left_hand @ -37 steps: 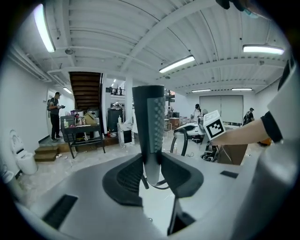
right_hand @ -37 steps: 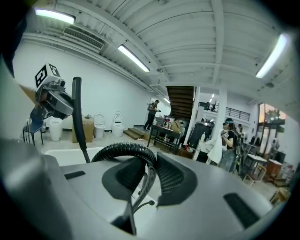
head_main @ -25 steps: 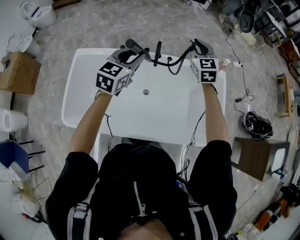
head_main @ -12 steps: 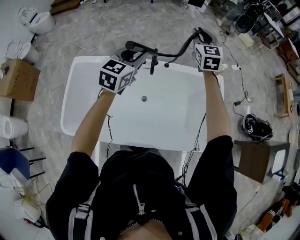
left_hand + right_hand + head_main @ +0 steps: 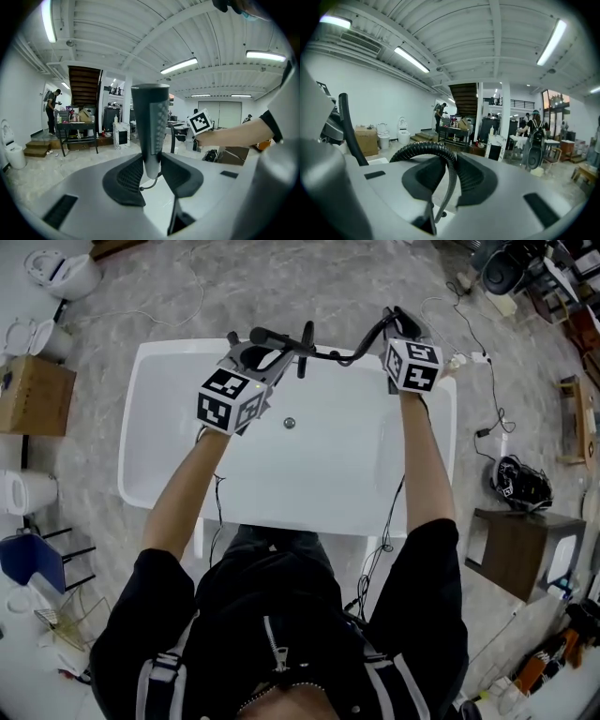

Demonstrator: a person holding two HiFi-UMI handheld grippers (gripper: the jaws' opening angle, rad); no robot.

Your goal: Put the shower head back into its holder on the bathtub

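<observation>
The dark shower head (image 5: 263, 337) is over the far rim of the white bathtub (image 5: 150, 427), just left of the black tap fitting (image 5: 305, 337). My left gripper (image 5: 260, 358) is shut on it. In the left gripper view its grey handle (image 5: 150, 122) stands upright, pinched between the jaws of that gripper (image 5: 151, 174). The black ribbed hose (image 5: 361, 341) arcs from the tap to my right gripper (image 5: 398, 322). In the right gripper view the hose (image 5: 426, 149) loops down between the pads of the gripper (image 5: 449, 177), which is shut on it.
The tub's drain (image 5: 289, 423) lies near the middle of the basin. A cardboard box (image 5: 33, 395) and toilets (image 5: 66, 273) stand to the left. Cables, a black bag (image 5: 520, 486) and a brown stool (image 5: 511, 540) lie on the floor to the right.
Both grippers have shifted a little and sunk toward the tub's far rim, carrying the shower head and hose. The right gripper's marker cube has rolled slightly.
</observation>
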